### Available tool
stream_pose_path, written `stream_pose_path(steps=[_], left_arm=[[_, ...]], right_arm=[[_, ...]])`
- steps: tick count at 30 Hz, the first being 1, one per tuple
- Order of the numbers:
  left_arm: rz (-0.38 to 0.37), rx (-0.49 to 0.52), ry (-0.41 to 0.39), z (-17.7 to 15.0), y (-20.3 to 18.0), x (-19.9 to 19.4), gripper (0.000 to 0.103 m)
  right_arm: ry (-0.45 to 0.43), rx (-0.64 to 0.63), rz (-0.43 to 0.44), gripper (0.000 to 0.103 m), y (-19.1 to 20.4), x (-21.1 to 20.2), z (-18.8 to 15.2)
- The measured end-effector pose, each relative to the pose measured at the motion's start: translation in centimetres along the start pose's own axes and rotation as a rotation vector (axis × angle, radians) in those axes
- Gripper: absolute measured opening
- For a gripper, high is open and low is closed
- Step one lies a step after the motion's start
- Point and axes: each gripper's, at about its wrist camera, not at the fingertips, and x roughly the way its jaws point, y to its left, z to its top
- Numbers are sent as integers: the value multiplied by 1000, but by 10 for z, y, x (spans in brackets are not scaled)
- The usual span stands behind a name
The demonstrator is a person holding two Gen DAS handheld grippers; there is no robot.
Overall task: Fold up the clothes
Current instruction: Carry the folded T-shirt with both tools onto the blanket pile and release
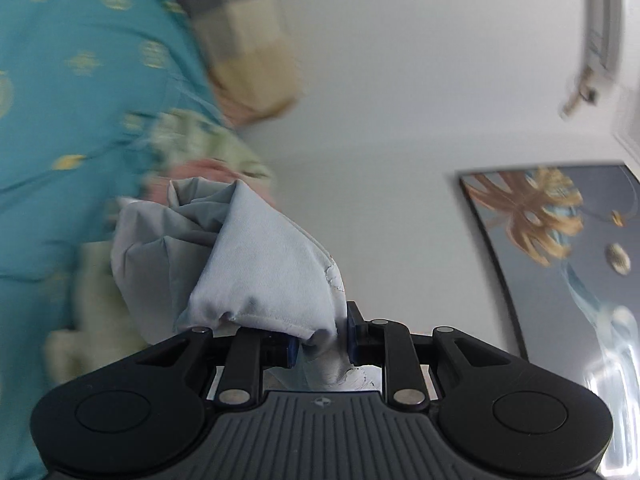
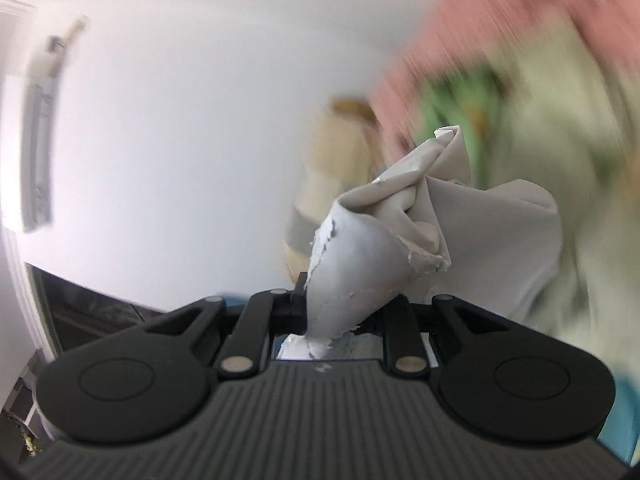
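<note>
A pale grey garment (image 1: 256, 264) with a cracked white print is bunched up in front of my left gripper (image 1: 322, 344), whose jaws are shut on its hemmed edge. My right gripper (image 2: 344, 312) is shut on another bunched part of the grey garment (image 2: 384, 240). Both grippers point upward toward the wall and ceiling, holding the cloth in the air. The rest of the garment hangs out of sight. Both views are motion-blurred.
The person in a teal patterned dress (image 1: 80, 100) stands close on the left. A framed picture with a gold leaf (image 1: 552, 240) hangs on the white wall at right. A wall air conditioner (image 2: 40, 152) is at left. Blurred pink and green shapes (image 2: 500, 80) are at right.
</note>
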Motion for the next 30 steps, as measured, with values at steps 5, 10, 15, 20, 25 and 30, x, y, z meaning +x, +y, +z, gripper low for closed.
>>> stream_pose_path(steps=[5, 10, 15, 20, 25, 30], left_arm=[[-57, 124, 53, -43, -21, 108, 24], [37, 176, 160, -54, 46, 182, 24], [96, 281, 240, -83, 80, 141, 24], [194, 396, 286, -105, 107, 101, 28], [282, 508, 251, -114, 101, 96, 43], [369, 673, 228, -124, 66, 77, 95]], right_arm=[[-148, -151, -23, 21, 12, -12, 86], [-169, -185, -222, 21, -39, -14, 104], [-81, -182, -329, 21, -87, -36, 81], [9, -252, -442, 21, -107, -55, 35], [36, -287, -518, 25, -115, -56, 20], [35, -339, -560, 52, -93, -72, 20]])
